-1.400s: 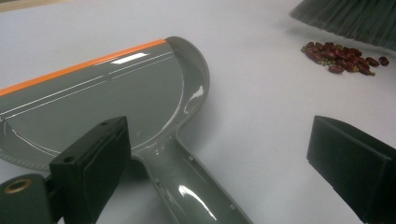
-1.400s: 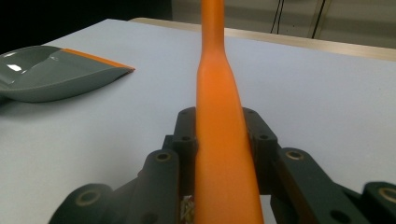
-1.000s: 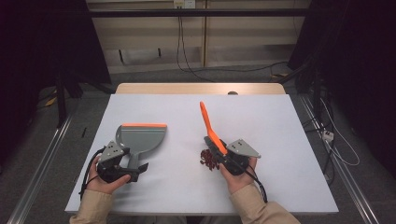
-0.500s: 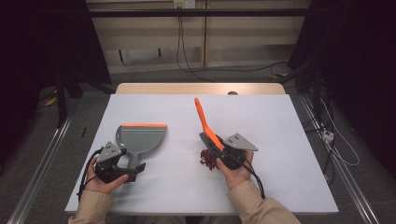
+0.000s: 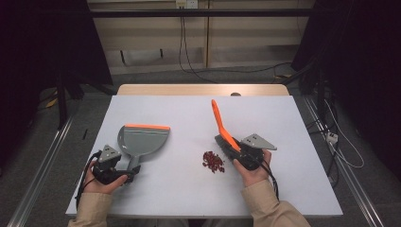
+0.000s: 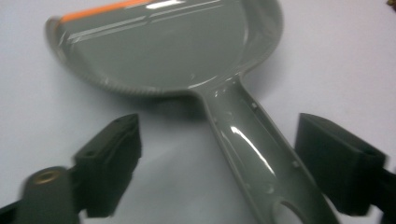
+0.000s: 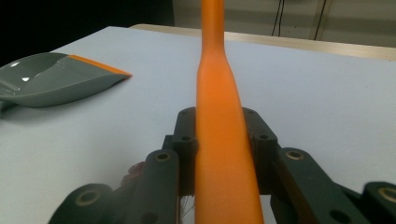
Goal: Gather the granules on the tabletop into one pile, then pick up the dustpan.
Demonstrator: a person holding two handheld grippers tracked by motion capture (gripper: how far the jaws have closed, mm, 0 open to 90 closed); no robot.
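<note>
Looking along the left gripper [image 6: 219,163], the dustpan [image 6: 163,46] loses the far corners of its grey pan at the picture's top edge, and its handle [image 6: 261,158] runs out of the bottom edge between the two black jaws, so the handle's end cannot be seen there; the whole picture is soft with blur. The jaws stand spread, one to each side of the handle with bare table between pad and plastic, and they have just been closing in on it, not yet touching. From the right gripper [image 7: 223,154], the orange brush handle [image 7: 217,93] is cut off above and below, its bristle end hidden behind the jaws, which are pressed tight on it from both sides. In the high view the brush handle [image 5: 221,124] slants up and away from the right gripper [image 5: 239,153], whose fingertips the hand largely covers. The red-brown crumbs [image 5: 213,161] lie in one small heap on the white table [image 5: 189,113], just left of that gripper; single pieces are too small to count. Counted: one dustpan with one orange lip, one brush, one heap, two grippers, two hands.
</note>
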